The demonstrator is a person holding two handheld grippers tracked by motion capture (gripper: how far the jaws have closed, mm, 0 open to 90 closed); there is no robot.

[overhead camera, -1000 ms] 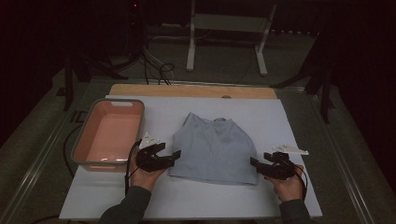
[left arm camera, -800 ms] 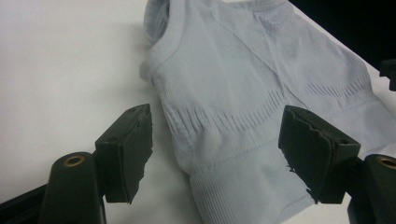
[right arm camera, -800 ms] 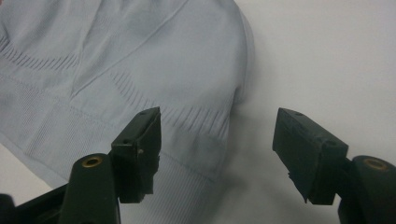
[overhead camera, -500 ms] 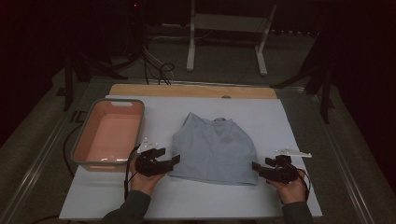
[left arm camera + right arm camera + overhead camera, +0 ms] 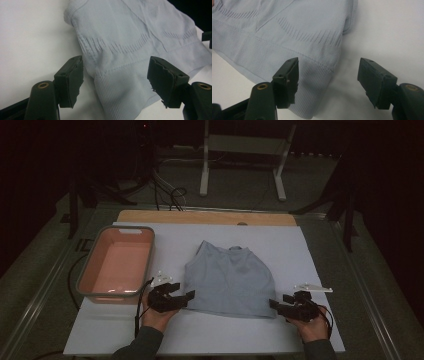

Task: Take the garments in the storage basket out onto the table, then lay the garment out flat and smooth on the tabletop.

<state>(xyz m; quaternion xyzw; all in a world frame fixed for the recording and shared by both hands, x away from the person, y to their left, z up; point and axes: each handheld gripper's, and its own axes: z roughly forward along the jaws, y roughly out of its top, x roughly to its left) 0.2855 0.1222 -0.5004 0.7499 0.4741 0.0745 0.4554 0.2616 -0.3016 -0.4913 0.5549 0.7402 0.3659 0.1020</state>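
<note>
Pale blue knitted garment [image 5: 230, 280] is laid flat near the front edge of the white surface [image 5: 320, 255]. Its 2 hem corners are framed by the spread jaws of the left gripper [image 5: 115, 82] and right gripper [image 5: 328, 82], apparently without contact.
</note>
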